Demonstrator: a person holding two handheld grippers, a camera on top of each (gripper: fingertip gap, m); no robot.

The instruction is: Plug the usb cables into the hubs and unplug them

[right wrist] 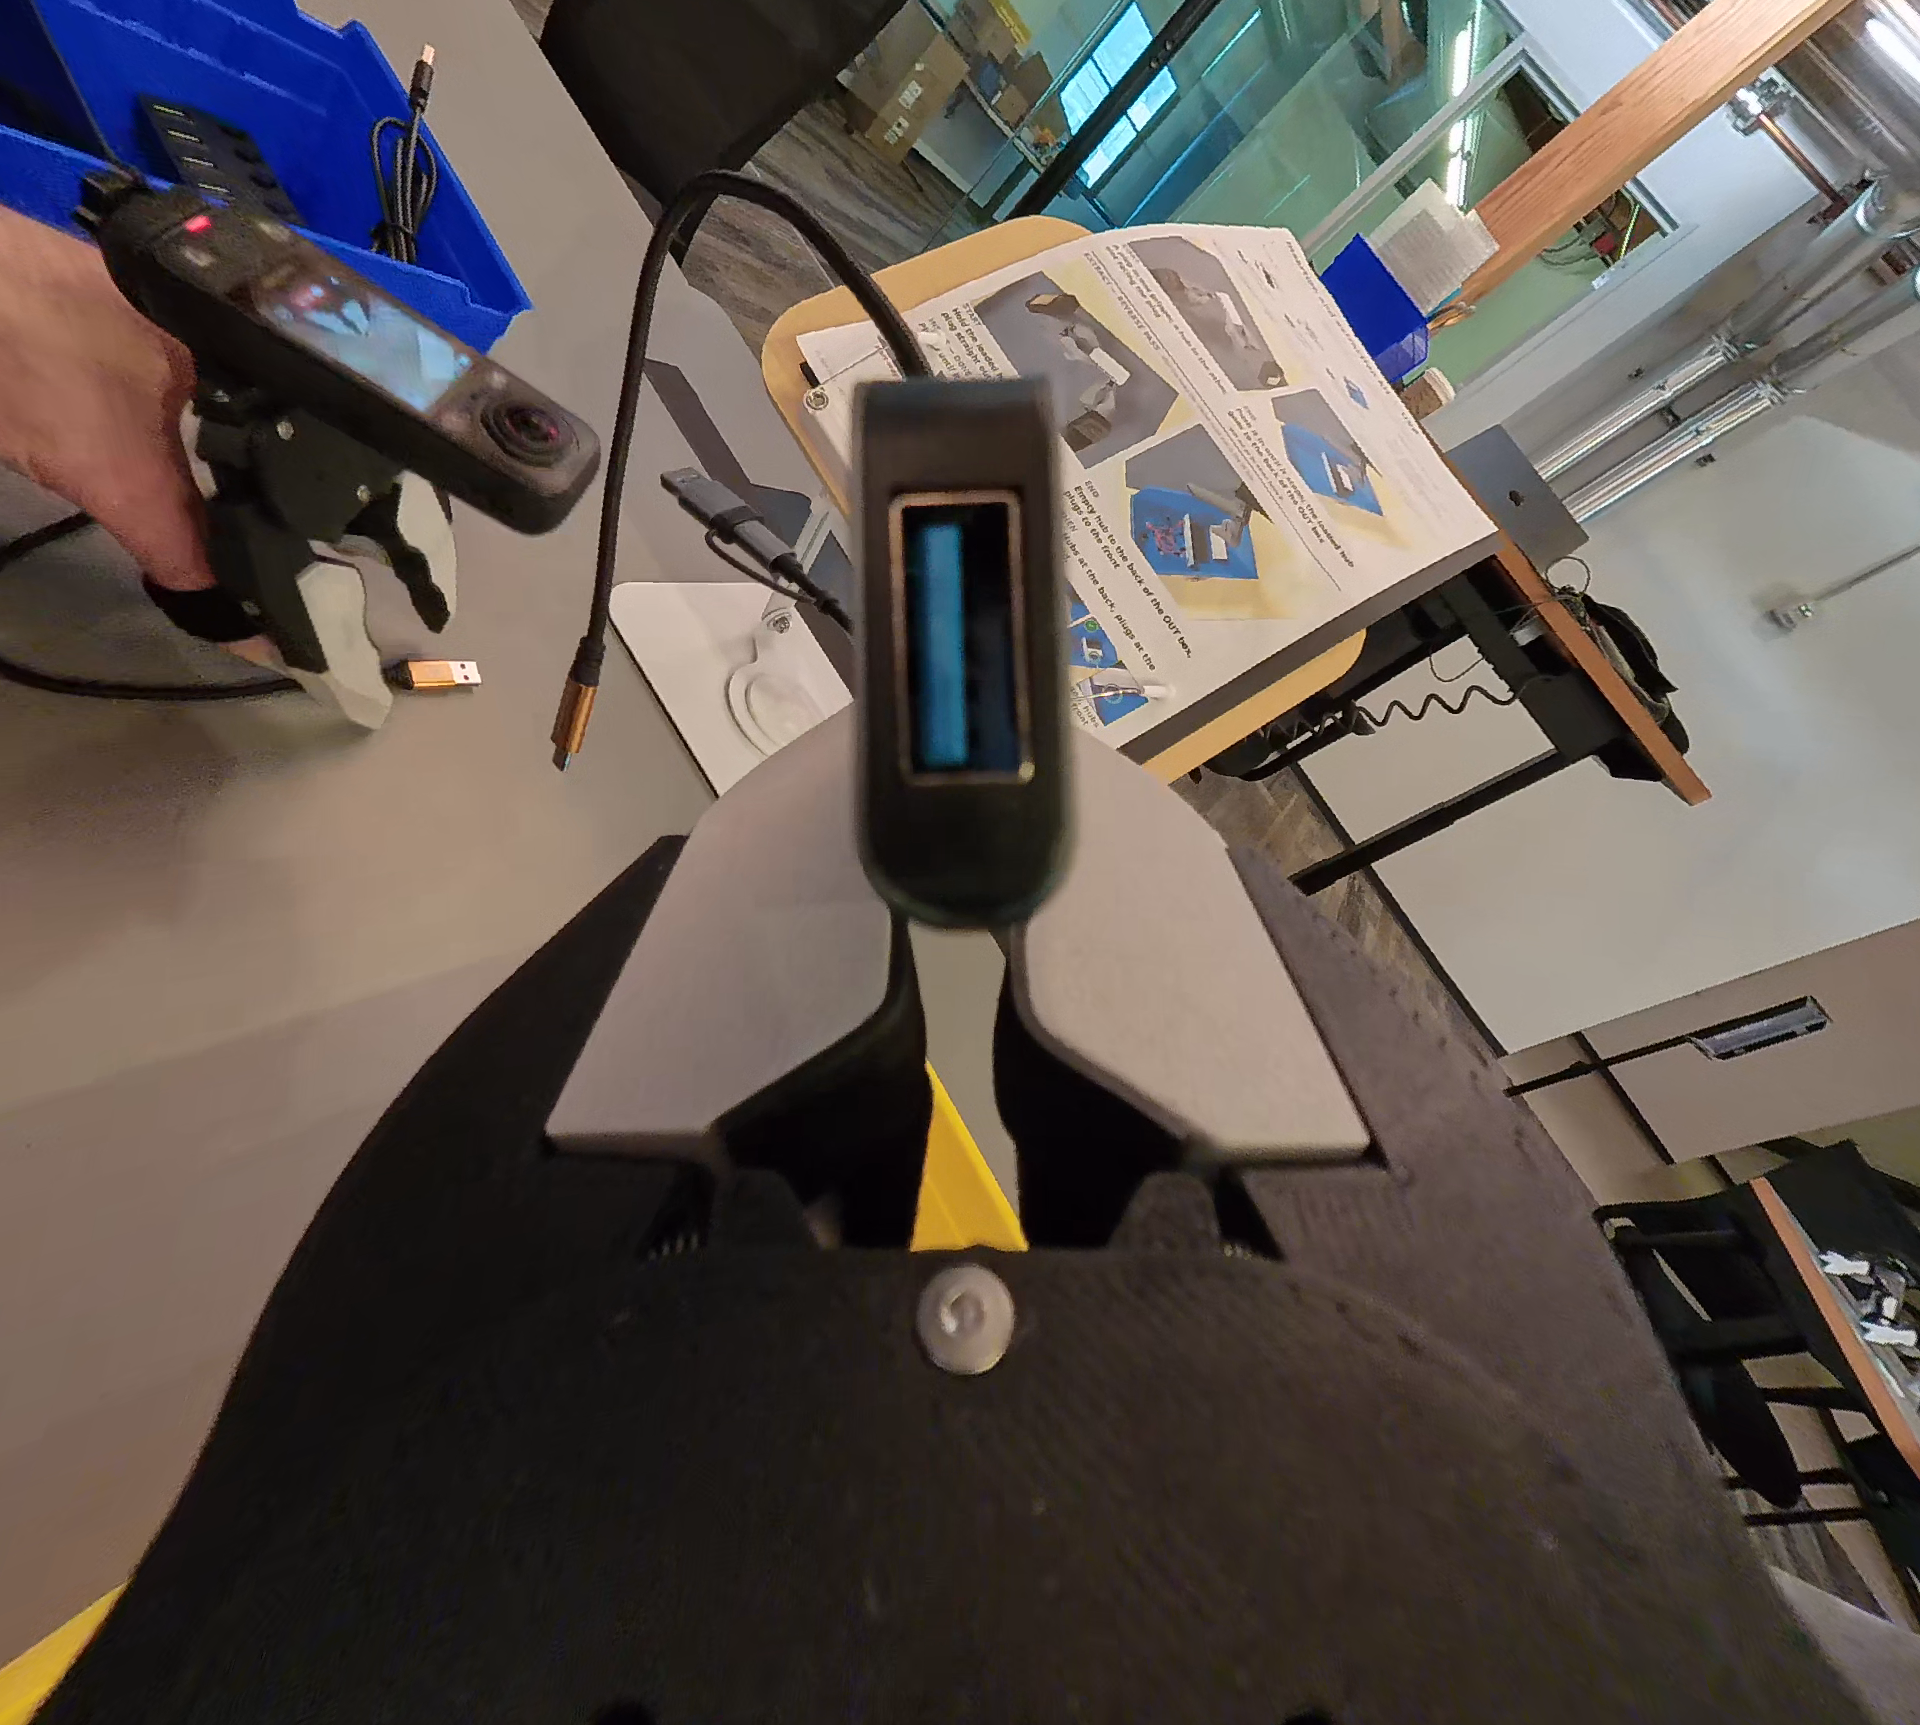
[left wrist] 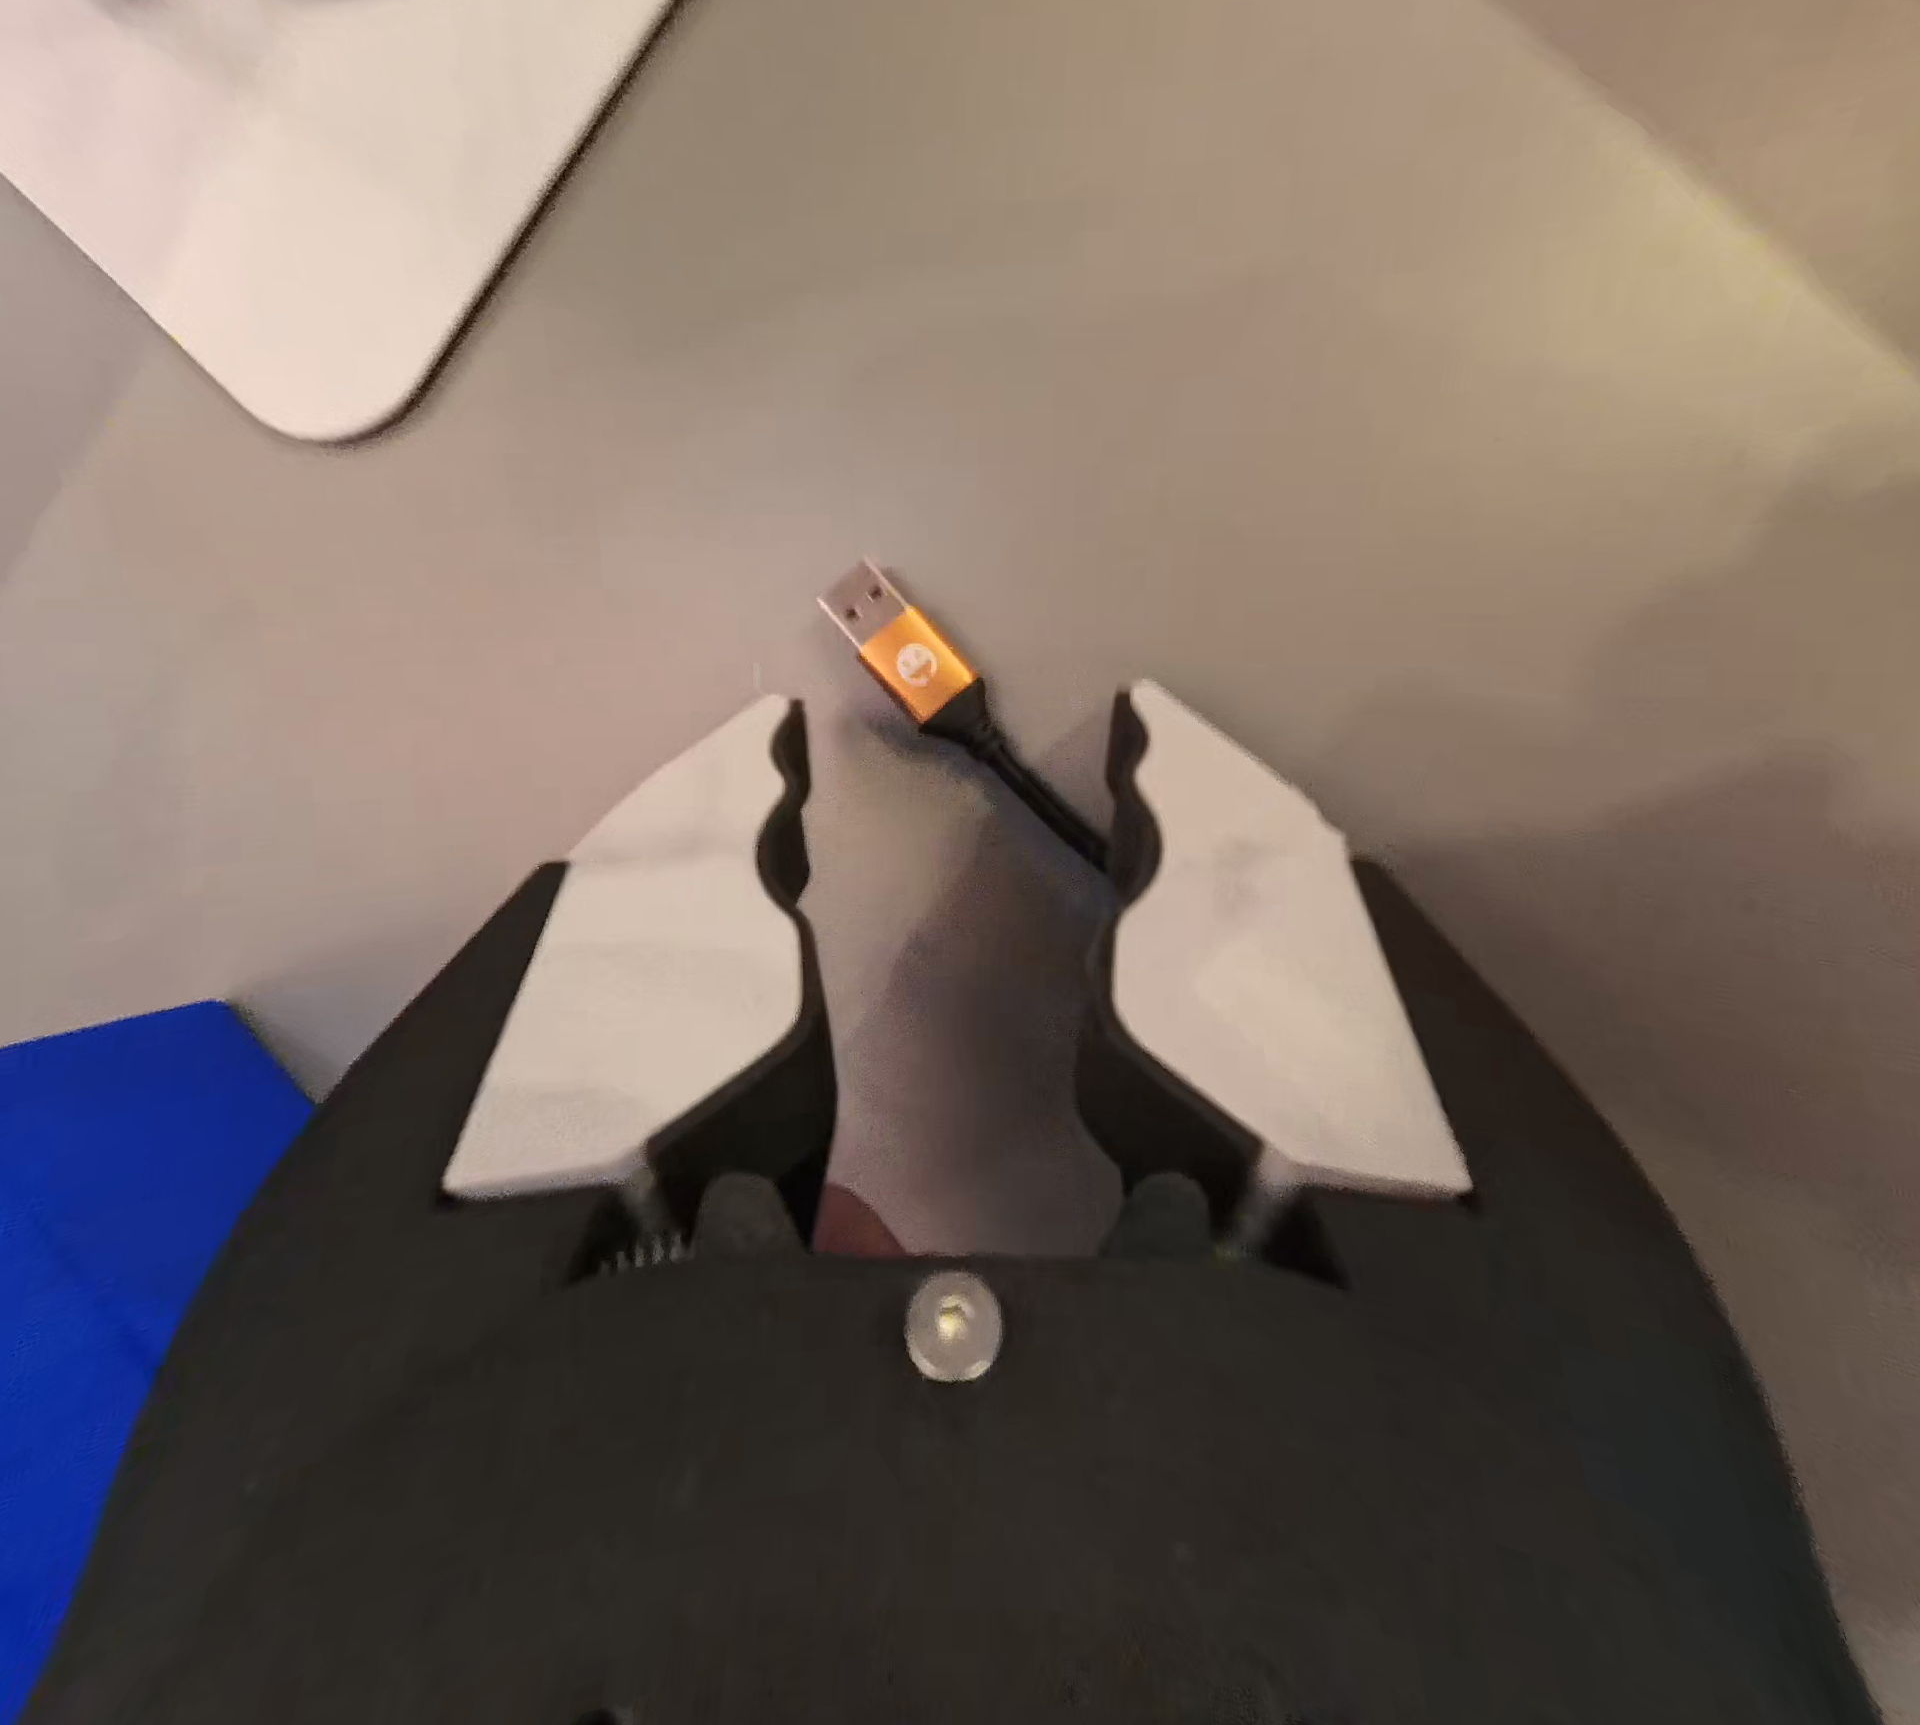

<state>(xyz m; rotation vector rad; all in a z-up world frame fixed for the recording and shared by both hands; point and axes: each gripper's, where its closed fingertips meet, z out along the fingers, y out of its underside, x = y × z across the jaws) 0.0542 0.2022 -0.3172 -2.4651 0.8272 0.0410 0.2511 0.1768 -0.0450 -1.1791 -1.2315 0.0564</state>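
Note:
An orange USB-A plug [left wrist: 900,650] on a black braided cable lies flat on the grey table, just beyond my left gripper [left wrist: 956,704], which is open and empty above it. The cable runs under the right finger [left wrist: 1216,844]. In the right wrist view the same plug [right wrist: 442,676] lies just past the tips of the left gripper [right wrist: 348,636], held by a hand. My right gripper [right wrist: 961,854] is shut on a black USB hub [right wrist: 961,636], held in the air with its blue port facing the camera. The hub's cable loops up and hangs down to an orange plug [right wrist: 575,719].
A white pad [left wrist: 312,117] lies at the far left, and it shows in the right wrist view [right wrist: 727,657]. A blue bin [right wrist: 239,86] holds another hub and a coiled cable. A blue thing [left wrist: 114,1260] sits at the lower left. A board with printed sheets [right wrist: 1195,470] stands behind. One gripper's finger ends stand about 35 cm off the other's. The blue thing [left wrist: 114,1260] sits 15 cm or so from the ends of my left fingers.

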